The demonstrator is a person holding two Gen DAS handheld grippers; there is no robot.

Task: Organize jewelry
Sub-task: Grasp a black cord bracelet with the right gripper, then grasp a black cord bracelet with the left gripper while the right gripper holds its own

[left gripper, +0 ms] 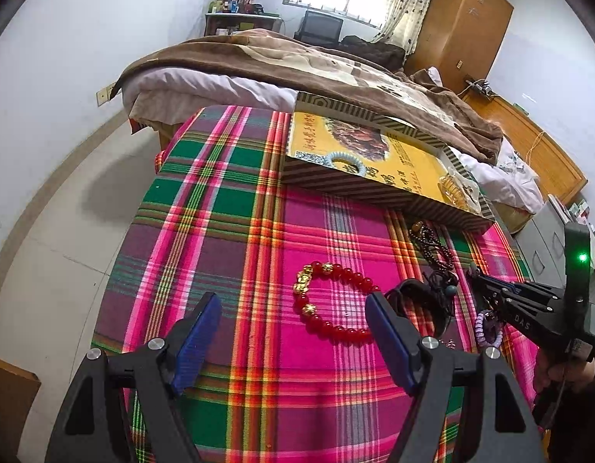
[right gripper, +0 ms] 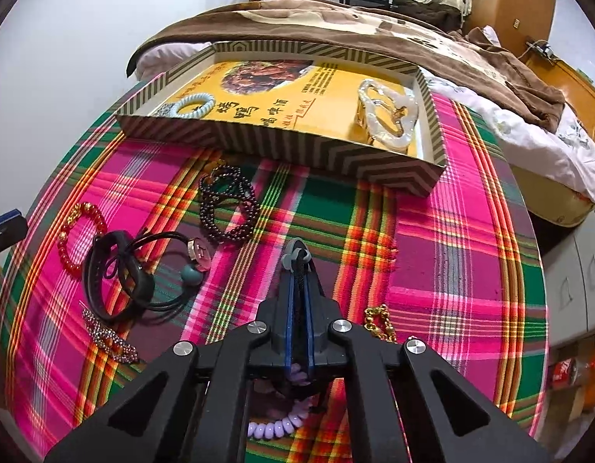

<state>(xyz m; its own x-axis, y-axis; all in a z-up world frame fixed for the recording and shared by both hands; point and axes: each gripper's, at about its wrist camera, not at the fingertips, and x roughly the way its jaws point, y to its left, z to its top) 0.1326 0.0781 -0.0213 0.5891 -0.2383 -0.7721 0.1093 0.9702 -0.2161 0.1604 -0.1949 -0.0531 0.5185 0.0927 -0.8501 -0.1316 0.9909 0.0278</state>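
My left gripper [left gripper: 293,301] hangs open over the plaid cloth, with the red and gold bead bracelet [left gripper: 351,274] lying just past its fingers and untouched. My right gripper [right gripper: 297,266] is shut on a black cord with a grey knot [right gripper: 296,256] at its tips. It shows at the right of the left wrist view as the right gripper [left gripper: 477,276]. A lilac bead bracelet [right gripper: 274,430] lies under it. The striped box tray [right gripper: 278,146] holds a pale blue bracelet [right gripper: 193,106] and a clear hair clip [right gripper: 386,115].
On the cloth lie a dark bead necklace [right gripper: 228,208], black bands and hair ties [right gripper: 93,270], a rhinestone clip [right gripper: 108,337] and a gold chain [right gripper: 380,324]. A bed with a brown blanket [left gripper: 297,61] stands behind the tray. Grey drawers [right gripper: 579,270] are to the right.
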